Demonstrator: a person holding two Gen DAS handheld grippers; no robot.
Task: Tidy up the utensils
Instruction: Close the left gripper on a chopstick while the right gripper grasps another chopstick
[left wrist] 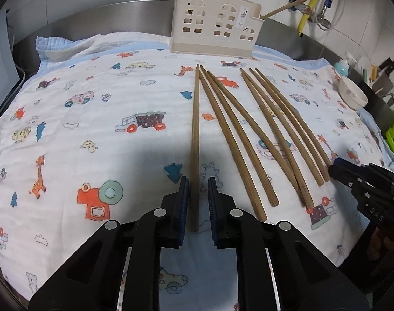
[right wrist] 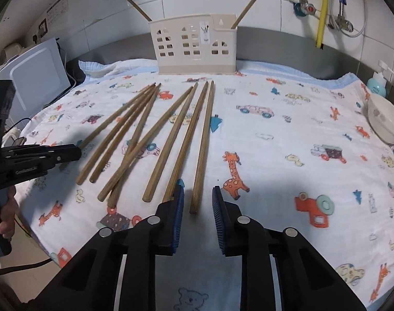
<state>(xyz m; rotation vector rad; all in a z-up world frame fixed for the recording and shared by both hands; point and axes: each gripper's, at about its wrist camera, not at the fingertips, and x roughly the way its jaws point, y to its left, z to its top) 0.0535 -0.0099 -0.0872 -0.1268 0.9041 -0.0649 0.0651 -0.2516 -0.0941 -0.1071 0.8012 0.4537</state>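
L gripper (left wrist: 198, 185) is part open, pads astride the near end of the leftmost chopstick (left wrist: 195, 140); stick lies against the L pad (left wrist: 184, 194), gap to the R pad, not clamped. R gripper (right wrist: 197, 194) is open wider, w/ the rightmost chopstick (right wrist: 202, 145) between its pads, touching neither; next stick's end (right wrist: 171, 189) sits just beside its L pad. Other chopsticks (right wrist: 134, 140) fan out on the cloth (right wrist: 274, 155) between the two grippers, some crossing. Straight ahead, beyond the stick tips, stands the holder (right wrist: 194, 48) w/ two sticks leaning out. Bowl (right wrist: 385, 119) and bottle (right wrist: 377, 84) lie far R of the R gripper; white appliance (right wrist: 38, 77) far L.
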